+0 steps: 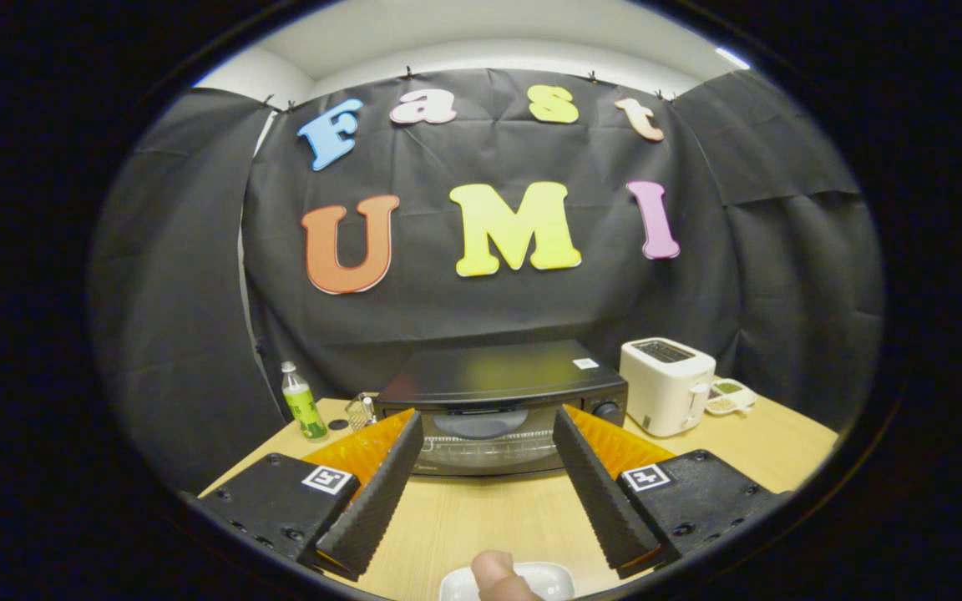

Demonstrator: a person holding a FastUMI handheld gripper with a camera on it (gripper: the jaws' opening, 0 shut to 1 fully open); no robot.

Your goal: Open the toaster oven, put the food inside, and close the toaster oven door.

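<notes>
A black toaster oven (502, 392) stands at the back of the wooden table (481, 517), its glass door (485, 446) shut. My gripper (488, 427) is open, its two black ribbed fingers (377, 492) spread wide with nothing between them, tips a little short of the oven door. Below the fingers, at the near table edge, a white dish (548, 578) holds a pinkish-brown piece of food (498, 576).
A white slot toaster (666, 384) stands right of the oven, with a small white tray (730, 396) behind it. A green-labelled bottle (302, 403) and a small clear glass object (359, 411) sit left of the oven. Bare table lies between fingers and oven.
</notes>
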